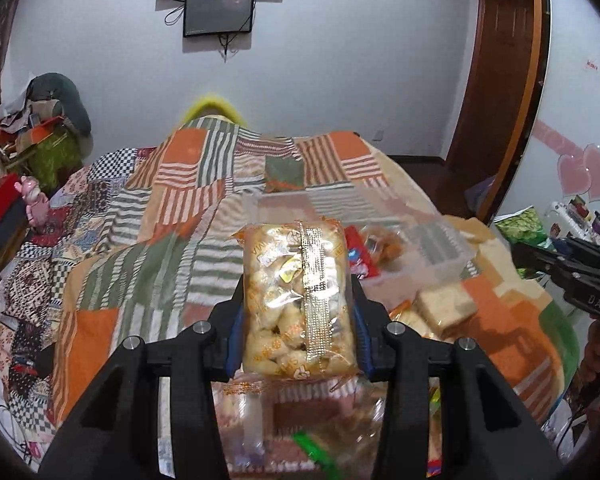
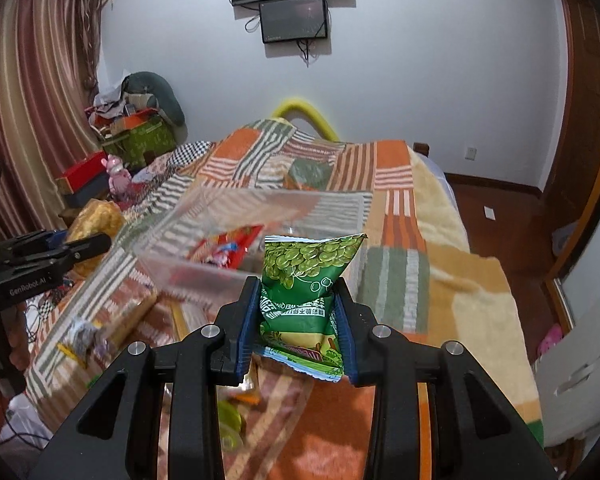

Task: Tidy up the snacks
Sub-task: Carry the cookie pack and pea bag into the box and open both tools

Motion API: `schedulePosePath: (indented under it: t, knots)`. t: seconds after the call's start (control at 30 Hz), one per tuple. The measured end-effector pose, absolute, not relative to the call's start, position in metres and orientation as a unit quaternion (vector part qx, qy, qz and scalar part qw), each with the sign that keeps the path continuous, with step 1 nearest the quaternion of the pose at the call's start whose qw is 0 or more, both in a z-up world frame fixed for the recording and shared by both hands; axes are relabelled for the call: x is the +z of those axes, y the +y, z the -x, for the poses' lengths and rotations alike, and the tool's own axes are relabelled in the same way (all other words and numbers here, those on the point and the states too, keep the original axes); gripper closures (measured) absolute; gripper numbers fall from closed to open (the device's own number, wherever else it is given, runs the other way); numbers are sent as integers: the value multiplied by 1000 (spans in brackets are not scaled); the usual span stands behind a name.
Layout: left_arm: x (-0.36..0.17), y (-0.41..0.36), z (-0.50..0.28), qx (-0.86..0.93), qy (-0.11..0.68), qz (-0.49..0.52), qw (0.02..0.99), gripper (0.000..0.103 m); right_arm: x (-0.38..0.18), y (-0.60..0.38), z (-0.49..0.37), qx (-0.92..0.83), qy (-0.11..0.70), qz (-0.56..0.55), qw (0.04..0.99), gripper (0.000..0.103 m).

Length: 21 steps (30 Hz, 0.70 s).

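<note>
In the left wrist view my left gripper (image 1: 298, 300) is shut on a clear pack of small pastries (image 1: 296, 272) with a gold strip, held upright above the bed. In the right wrist view my right gripper (image 2: 298, 292) is shut on a crumpled green pea snack bag (image 2: 304, 272). A clear plastic bin (image 2: 204, 268) lies just beyond both grippers with a red snack packet (image 2: 228, 248) inside; in the left wrist view the bin (image 1: 428, 256) is ahead to the right. More snack packs (image 1: 444, 304) lie loose on the blanket beside the bin.
A patchwork blanket (image 1: 172, 208) covers the bed (image 2: 480, 304). Boxes and clutter (image 2: 136, 136) are stacked at the far left by the curtain. Two dark screens (image 2: 292, 20) hang on the wall. A wooden door (image 1: 500, 60) stands at the right.
</note>
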<state>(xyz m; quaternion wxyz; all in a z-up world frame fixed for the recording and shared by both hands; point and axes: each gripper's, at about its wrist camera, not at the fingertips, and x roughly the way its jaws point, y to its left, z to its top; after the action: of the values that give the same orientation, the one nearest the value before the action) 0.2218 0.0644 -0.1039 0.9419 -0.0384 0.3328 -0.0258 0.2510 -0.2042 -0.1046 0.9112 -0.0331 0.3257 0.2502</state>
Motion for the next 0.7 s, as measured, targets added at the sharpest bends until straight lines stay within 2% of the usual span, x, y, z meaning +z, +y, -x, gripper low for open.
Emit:
schedulePosePath:
  t: [0.3, 0.7]
  knots:
    - [-102, 53, -263, -34, 328, 48, 943, 59, -104, -191, -279, 251, 321, 24, 913, 71]
    - [-132, 48, -320, -35, 361, 40, 931, 59, -128, -174, -320, 242, 353, 30, 903, 71]
